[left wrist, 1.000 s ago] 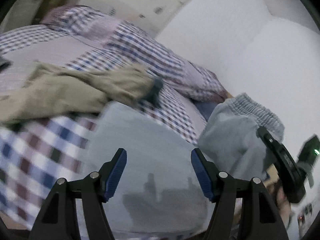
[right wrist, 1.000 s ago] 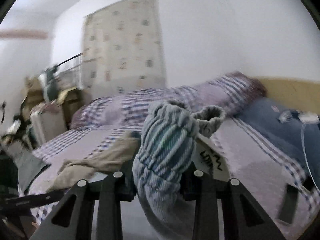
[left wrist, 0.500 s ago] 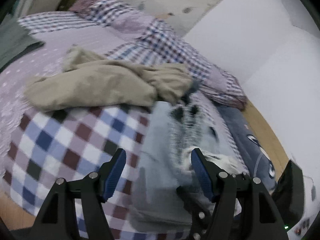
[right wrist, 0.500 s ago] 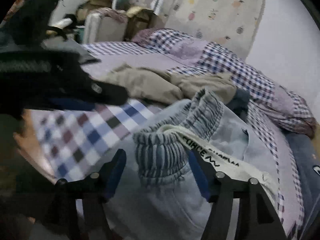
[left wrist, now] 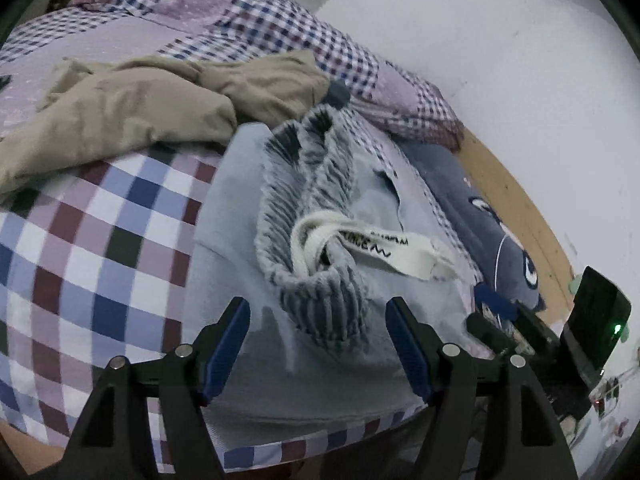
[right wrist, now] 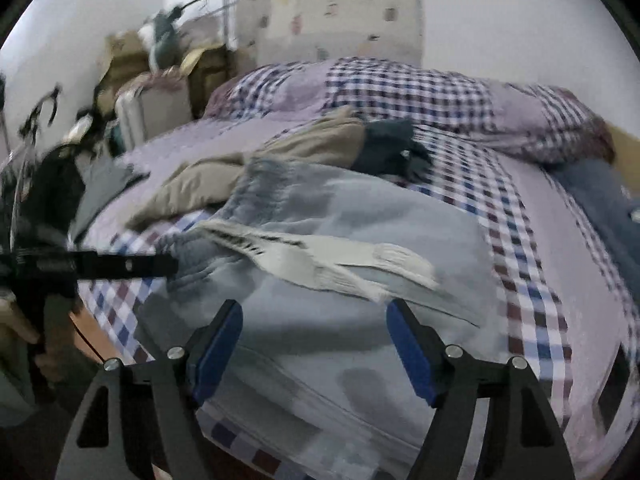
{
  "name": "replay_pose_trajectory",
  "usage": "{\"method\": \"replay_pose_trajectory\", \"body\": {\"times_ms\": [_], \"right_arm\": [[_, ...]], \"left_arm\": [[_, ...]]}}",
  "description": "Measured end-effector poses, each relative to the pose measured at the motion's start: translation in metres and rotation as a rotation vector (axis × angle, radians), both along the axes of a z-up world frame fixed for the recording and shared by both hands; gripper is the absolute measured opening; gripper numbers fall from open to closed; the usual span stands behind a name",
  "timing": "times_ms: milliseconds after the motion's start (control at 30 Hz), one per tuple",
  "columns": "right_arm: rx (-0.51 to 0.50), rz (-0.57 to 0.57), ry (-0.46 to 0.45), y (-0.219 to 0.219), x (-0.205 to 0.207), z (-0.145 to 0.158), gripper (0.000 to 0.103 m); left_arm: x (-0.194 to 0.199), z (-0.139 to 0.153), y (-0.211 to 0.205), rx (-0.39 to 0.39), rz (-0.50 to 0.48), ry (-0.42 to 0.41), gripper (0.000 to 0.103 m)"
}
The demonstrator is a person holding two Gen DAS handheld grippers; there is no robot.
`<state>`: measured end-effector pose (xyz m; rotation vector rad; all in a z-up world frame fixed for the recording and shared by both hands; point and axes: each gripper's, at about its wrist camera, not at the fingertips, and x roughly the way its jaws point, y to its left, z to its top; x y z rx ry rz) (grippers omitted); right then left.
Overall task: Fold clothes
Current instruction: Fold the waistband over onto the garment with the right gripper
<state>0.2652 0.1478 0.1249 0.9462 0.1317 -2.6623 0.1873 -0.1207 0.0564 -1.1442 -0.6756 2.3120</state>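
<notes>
One grey sweatpants (left wrist: 240,208) lies rumpled, waistband (left wrist: 304,208) bunched.

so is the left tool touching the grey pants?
Apart. Left wrist view shows the left tool open, the grey pants lying beyond its fingertips, nothing between them.

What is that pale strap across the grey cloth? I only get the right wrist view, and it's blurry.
Observer: A white drawstring with black lettering, looped out of the grey trousers' ribbed waistband.
Visitor: Is the left gripper holding anything?
Observer: No, the left gripper is open, aimed at the waistband.
Visitor: And that dark blue thing on the right?
Observer: A cushion printed with a cartoon eye.
</notes>
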Motion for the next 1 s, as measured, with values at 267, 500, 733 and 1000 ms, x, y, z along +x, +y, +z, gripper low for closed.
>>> {"method": "replay_pose_trajectory", "body": {"times_ms": [267, 500, 733, 1000], "right_arm": [[-0.133, -0.129, -0.048, 0.052, 0.0, -0.002, 0.078], [-0.273, -0.271, -0.084, 0.103, 0.0, -0.003, 0.078], [-0.21, -0.273, -0.124, 0.109, 0.016, -0.008, 0.078], [0.096, -0.06, -0.111, 0.048, 0.042, -0.027, 0.078]], "left_arm": [[-0.025, -0.021, -0.012, 0.14, 0.086, -0.105, 0.058], [-0.002, 0.006, -0.024, 0.198, 0.149, 0.038, 0.024], [-0.004, -0.031, -0.045, 0.193, 0.247, -0.104, 0.024], [-0.003, -0.029, -0.051, 0.268, 0.252, -0.114, 0.024]]}}
